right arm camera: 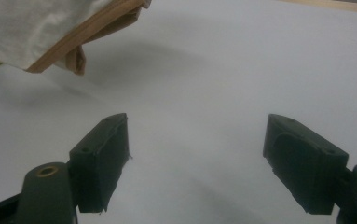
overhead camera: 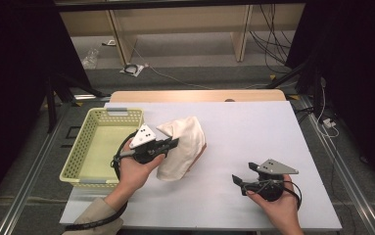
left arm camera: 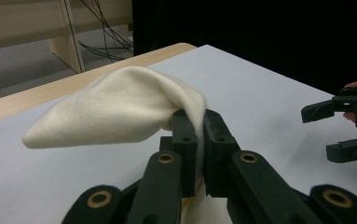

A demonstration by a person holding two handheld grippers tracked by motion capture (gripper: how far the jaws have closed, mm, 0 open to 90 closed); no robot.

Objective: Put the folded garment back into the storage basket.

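A cream cloth [overhead camera: 182,146] with a tan-brown edge hangs above the white table, lifted by its near side. My left gripper [overhead camera: 174,143] is shut on a fold of it; in the left gripper view the cloth [left arm camera: 120,109] is pinched between the two black jaws of that left gripper [left arm camera: 199,128]. In the right gripper view the cloth's brown-trimmed corner [right arm camera: 80,35] hangs at the upper left, clear of the table. My right gripper [overhead camera: 242,177] rests low over the table at the right, open, with nothing between its fingers [right arm camera: 101,156]. The left gripper view also catches that right gripper [left arm camera: 339,128].
A pale yellow perforated basket [overhead camera: 84,147] stands on the table's left side, just behind my left hand. The white tabletop [overhead camera: 253,127] stretches between the cloth and the right gripper. Cables and shelf legs lie on the floor beyond the far edge.
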